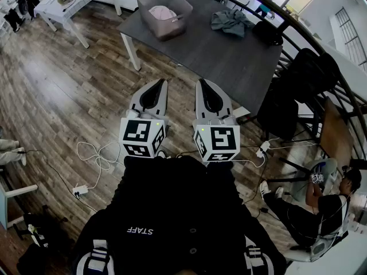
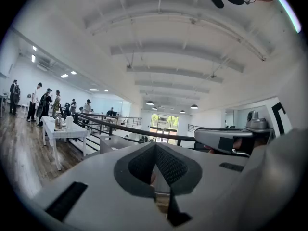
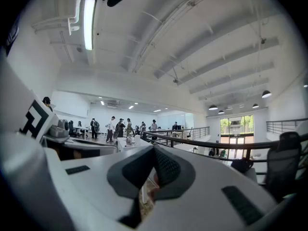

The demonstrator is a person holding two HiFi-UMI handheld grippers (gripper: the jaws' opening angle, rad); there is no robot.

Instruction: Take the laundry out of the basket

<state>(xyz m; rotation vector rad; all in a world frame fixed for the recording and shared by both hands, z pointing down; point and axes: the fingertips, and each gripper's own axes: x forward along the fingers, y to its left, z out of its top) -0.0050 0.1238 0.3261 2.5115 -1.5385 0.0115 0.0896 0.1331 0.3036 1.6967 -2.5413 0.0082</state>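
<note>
We face a dark table w/ the basket on its far left part. Pink laundry lies inside it. A grey-green cloth lies on the table right of the basket, apart from it. We hold the L gripper & R gripper side by side, level, short of the table. Both have jaws pinched together w/ nothing between.

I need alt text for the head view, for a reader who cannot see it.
Seen from above, a person holds the left gripper and the right gripper side by side, both shut and empty, short of a dark table. On the table are a basket holding pink laundry and, beside it, a grey-green garment.
</note>
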